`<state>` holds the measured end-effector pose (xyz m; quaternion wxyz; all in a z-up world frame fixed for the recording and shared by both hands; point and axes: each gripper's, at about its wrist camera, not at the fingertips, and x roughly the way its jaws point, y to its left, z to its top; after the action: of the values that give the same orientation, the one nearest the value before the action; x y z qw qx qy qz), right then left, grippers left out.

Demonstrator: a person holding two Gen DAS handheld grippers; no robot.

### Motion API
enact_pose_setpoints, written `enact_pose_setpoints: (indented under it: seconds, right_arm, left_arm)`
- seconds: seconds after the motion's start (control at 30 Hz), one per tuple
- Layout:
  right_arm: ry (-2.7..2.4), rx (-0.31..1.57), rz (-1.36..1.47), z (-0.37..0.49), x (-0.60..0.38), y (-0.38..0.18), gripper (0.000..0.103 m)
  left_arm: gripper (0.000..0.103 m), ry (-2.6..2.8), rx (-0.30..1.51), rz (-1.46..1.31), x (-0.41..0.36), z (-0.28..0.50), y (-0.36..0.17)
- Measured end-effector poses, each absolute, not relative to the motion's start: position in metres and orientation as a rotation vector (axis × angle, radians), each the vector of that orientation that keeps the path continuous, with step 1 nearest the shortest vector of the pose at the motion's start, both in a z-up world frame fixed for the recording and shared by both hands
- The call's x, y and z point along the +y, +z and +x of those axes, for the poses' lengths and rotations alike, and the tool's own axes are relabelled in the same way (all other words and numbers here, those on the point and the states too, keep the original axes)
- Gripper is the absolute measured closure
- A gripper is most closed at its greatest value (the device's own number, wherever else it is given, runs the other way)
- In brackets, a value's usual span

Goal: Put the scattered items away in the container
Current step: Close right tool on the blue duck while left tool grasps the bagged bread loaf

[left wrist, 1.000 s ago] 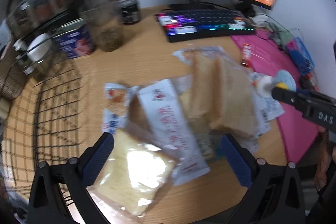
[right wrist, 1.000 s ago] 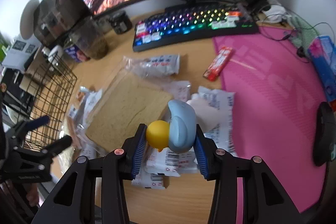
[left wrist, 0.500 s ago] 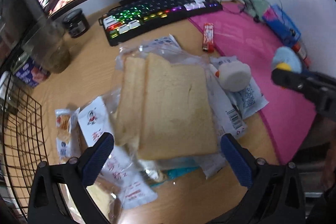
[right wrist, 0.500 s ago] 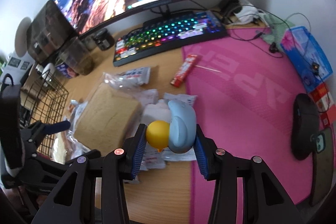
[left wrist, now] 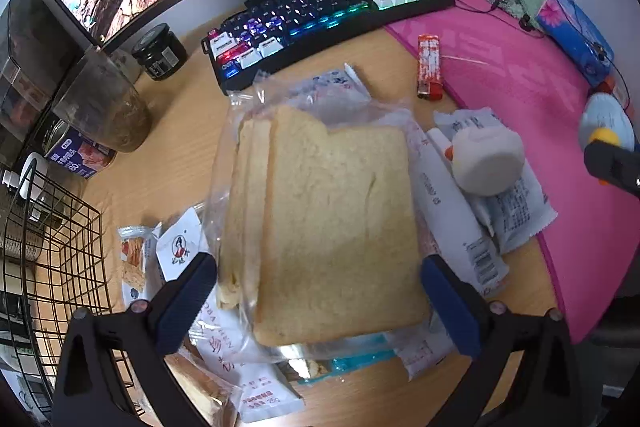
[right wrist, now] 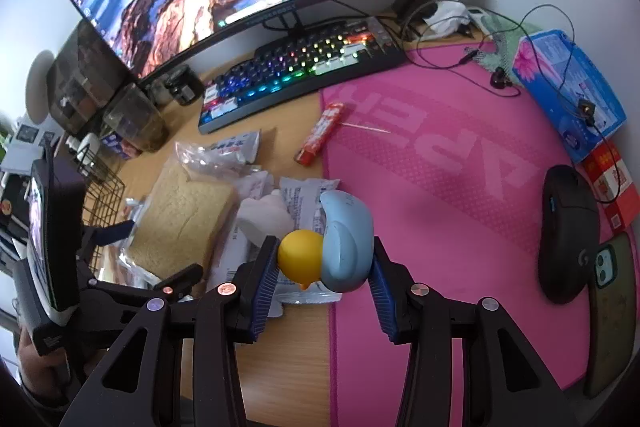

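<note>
Our right gripper (right wrist: 324, 269) is clamped on a small toy (right wrist: 344, 241), blue body with a yellow ball at its side, pinched between both blue pads and held up off the desk (left wrist: 188, 131), probably so it can be carried across without dragging through the wrappers. Landmark is the bagged bread (left wrist: 332, 219): it lies flat mid-desk and our left gripper (left wrist: 316, 303) has its jaws spread wide on either side of the bread's near end, not touching that we can tell, likely lined up to grab the widest item. The wire basket (left wrist: 52, 247), the container we judge, sits left of the bread at the desk edge, so the toy must cross over the bread to reach it. Just right of the bread is a white round toy (left wrist: 486, 163) resting on white snack packets (left wrist: 516, 207); left of the bread, between it and the basket, are small biscuit packets (left wrist: 134, 259); more packets poke out under the bread's near edge. Beyond the bread, a red stick pack (left wrist: 429, 65) lies at the pink mat (left wrist: 540, 99) edge, then the keyboard (left wrist: 320, 19). Basket interior visible to us shows none of the items, so tidying looks barely begun. Risk: the bread bag is slippery and soft, so a hard squeeze would crush the slices.
</note>
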<state>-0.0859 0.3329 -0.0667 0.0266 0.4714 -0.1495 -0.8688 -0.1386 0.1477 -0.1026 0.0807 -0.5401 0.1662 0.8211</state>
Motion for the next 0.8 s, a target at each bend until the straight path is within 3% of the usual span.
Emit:
enact_pose_setpoints:
  seconds: [0.37, 0.57, 0.8]
  right_arm:
    - [-2.686, -0.477, 1.451, -0.086, 0.337, -0.066, 0.058]
    - [-2.689, -0.479, 1.447, -0.086, 0.337, -0.065, 0.058]
    - [-2.691, -0.474, 1.445, -0.087, 0.335, -0.064, 0.058]
  left_arm:
    - [0.0, 2.529, 0.6, -1.607, 0.156, -0.148, -0.12]
    - [0.001, 2.519, 0.563, -1.6, 0.152, -0.15, -0.121]
    - [0.023, 2.468, 0.371, -1.473, 0.134, -0.146, -0.096]
